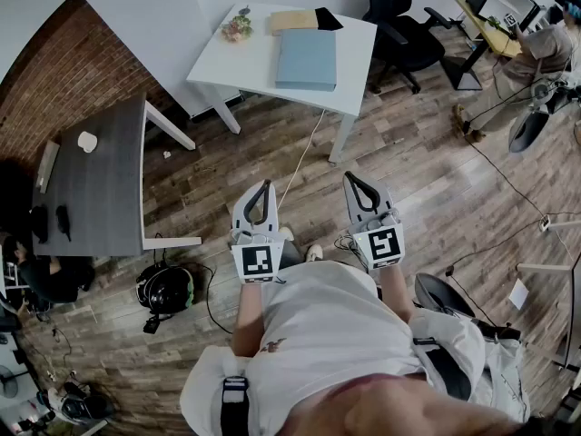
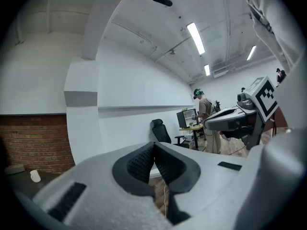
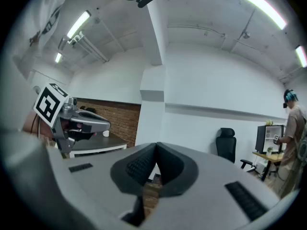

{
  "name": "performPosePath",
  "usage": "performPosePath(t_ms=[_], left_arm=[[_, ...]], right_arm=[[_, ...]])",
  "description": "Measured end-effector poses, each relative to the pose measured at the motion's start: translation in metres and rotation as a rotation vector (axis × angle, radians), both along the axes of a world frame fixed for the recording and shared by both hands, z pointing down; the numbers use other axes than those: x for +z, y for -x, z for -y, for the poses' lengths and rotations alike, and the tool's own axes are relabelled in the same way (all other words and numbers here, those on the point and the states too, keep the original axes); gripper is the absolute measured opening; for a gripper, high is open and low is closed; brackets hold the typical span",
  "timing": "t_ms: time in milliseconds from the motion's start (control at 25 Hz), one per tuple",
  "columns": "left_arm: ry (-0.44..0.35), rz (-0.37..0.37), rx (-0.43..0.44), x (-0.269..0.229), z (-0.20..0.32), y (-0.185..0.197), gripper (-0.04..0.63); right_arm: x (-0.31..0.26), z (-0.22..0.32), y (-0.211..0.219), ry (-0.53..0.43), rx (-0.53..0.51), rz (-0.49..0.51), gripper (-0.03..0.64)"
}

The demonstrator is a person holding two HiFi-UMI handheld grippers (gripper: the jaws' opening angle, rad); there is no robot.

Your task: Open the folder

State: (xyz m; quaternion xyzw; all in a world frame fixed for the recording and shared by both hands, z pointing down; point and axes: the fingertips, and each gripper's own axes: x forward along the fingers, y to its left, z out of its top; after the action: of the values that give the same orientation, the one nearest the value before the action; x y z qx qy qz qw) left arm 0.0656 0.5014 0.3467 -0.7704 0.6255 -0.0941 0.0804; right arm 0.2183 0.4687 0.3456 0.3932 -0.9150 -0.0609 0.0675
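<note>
1. Desk (image 1: 100, 189) at far left, with a cup (image 1: 87, 141) on it; neither is involved.
2. Left gripper (image 1: 265, 187) is held level over the floor. Its jaws are clenched together and nothing is gripped.
3. Folder (image 1: 306, 59), pale blue, is seen flat on the white table (image 1: 354, 39), ahead of both grippers and well apart from them. It appears closed.
4. Right gripper (image 1: 350, 178) is held level beside the left. Its jaws are also clenched together on nothing.
5. Progress is judged as nil: the folder is untouched. The table is yet to be approached, then the cover edge caught and swung open.
</note>
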Motion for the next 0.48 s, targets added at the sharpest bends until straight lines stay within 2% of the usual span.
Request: performPosePath(t_ms=[160,320,480], left_arm=[[0.002,-0.005,-0.005,0.002,0.004,0.003,0.002],[0.001,-0.007,-0.027,0.005,0.011,0.010,0.003],[0.004,-0.006,-0.051,0.008,0.024,0.017,0.072]], right_arm=[[-0.002,0.006,0.003,0.001,0.001,0.039,0.006],[0.001,0.013,0.008,0.008,-0.003,0.044,0.041],[0.003,0.023,0.013,0.011,-0.006,0.035,0.082]])
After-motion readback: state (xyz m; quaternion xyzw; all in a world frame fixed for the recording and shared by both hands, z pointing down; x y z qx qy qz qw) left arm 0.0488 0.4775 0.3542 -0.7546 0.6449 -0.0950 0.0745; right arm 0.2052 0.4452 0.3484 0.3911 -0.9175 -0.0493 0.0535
